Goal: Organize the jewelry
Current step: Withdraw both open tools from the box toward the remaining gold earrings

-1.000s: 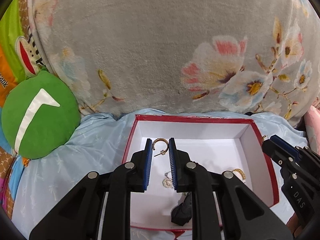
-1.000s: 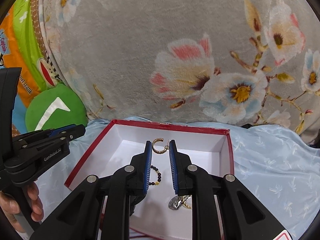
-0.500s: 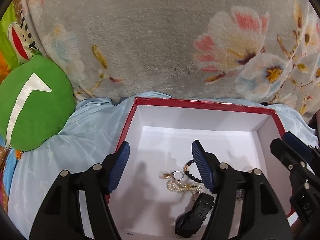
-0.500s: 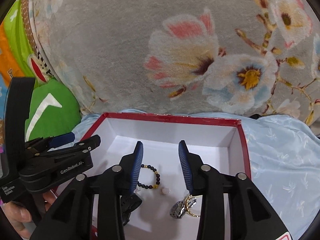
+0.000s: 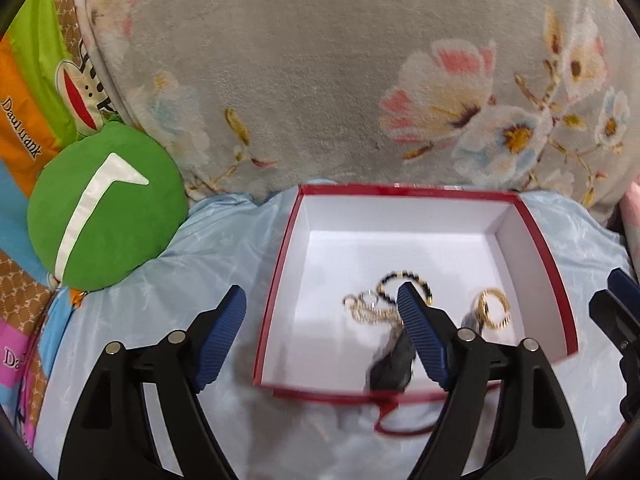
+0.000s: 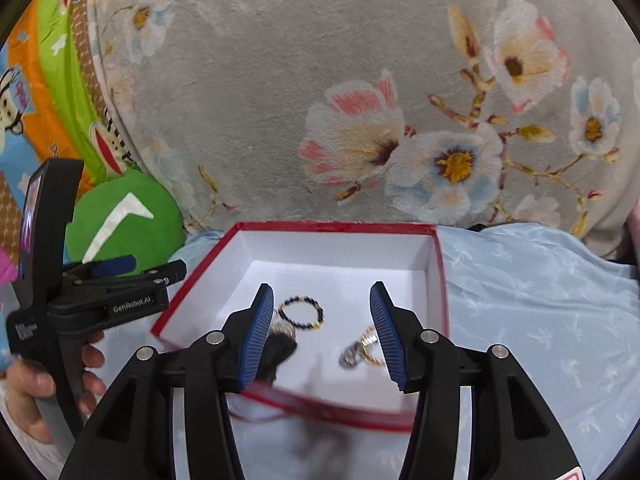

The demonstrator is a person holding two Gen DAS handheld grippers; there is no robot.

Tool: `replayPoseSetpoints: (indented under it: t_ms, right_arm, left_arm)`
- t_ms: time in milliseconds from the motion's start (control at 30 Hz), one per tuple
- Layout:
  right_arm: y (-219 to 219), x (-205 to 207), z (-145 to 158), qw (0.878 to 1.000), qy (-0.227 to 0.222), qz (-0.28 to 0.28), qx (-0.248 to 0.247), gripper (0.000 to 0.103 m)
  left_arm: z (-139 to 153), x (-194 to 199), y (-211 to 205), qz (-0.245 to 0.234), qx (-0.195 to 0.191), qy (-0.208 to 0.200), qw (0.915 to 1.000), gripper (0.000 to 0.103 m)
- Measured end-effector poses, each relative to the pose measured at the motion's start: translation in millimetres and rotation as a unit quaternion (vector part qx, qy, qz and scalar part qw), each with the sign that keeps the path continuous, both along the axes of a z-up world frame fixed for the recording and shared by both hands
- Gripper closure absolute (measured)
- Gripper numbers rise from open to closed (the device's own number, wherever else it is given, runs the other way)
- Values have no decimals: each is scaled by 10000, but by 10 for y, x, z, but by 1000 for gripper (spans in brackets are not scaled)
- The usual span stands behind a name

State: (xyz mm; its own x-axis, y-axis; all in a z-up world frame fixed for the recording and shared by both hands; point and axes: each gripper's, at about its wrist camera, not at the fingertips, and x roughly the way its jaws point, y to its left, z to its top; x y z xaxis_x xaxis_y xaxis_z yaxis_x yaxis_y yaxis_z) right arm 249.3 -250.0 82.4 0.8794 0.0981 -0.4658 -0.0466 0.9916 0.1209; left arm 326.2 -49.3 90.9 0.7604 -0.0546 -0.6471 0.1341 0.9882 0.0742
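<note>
A red box with a white inside sits on light blue cloth. In it lie a black bead bracelet, a pearl and gold chain, gold hoop earrings and a black watch. My left gripper hangs above the box's left wall, jaws opening, nothing between them. My right gripper is over the box near its front, jaws also opening and empty. Below it are the bracelet, the hoops and the watch.
A grey flowered blanket rises right behind the box. A green round cushion lies to the left on monkey-print cloth. A red ribbon loop hangs at the box's front. A hand holds the left gripper.
A second ago each gripper was shut on a gold hoop earring above the box. Both have opened, let the hoops go and drawn back toward the box's front.
</note>
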Motion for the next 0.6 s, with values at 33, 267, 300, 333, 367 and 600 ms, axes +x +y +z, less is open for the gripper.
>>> replayPoseSetpoints:
  t_ms: [33, 267, 300, 333, 367, 600]
  right_arm:
    - [27, -110, -19, 9999, -13, -52, -103, 51]
    - [144, -857, -244, 9989, 269, -133, -350, 50]
    - [138, -940, -281, 9989, 320, -142, -312, 50]
    - [133, -1013, -315, 9989, 361, -143, -271, 50]
    - [126, -1095, -347, 9988, 415, -150, -226, 50]
    - [46, -1545, -589, 9969, 706, -352, -48, 50]
  left_arm:
    - [-21, -68, 3, 23, 77, 19, 10000, 25]
    - [-196, -573, 74, -2, 143, 284, 9995, 25]
    - [-225, -666, 89, -26, 137, 331, 9994, 25]
    - [-246, -725, 102, -32, 139, 363, 9992, 25]
    - [-265, -786, 118, -32, 137, 388, 9991, 25]
    - [-477, -1212, 295, 84, 132, 647, 9978, 25]
